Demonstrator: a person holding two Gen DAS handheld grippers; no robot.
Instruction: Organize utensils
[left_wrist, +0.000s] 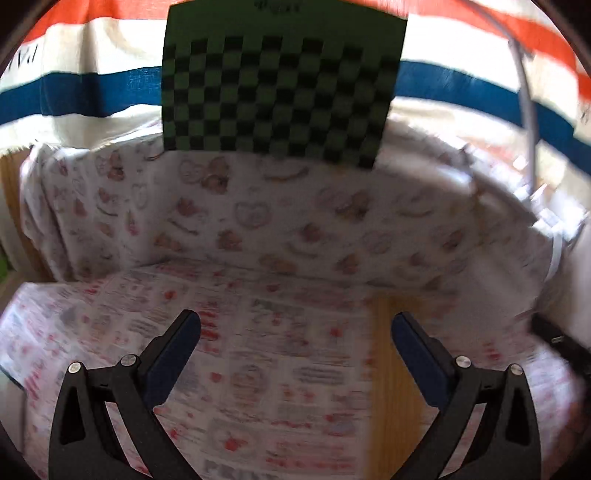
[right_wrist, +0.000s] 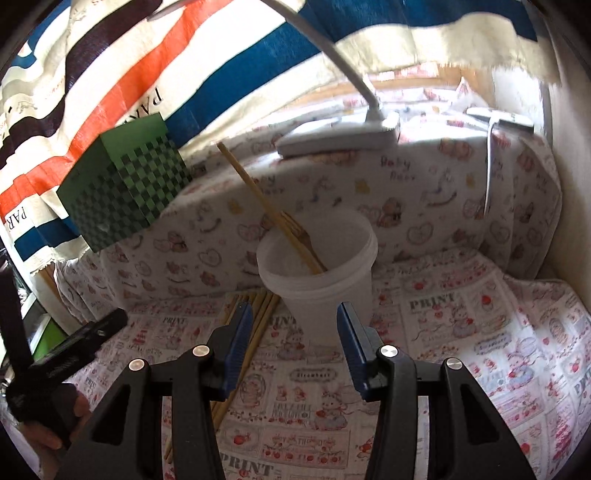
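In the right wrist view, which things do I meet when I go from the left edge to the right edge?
Left gripper → green checkered box → bamboo chopsticks lying on the cloth → white plastic cup holding a wooden fork → white cable.

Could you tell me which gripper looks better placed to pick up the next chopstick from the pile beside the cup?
The right gripper, probably: its open jaws hang just above the loose chopsticks, next to the white cup. The left gripper, wide open, faces only the printed cloth and shows no utensil.
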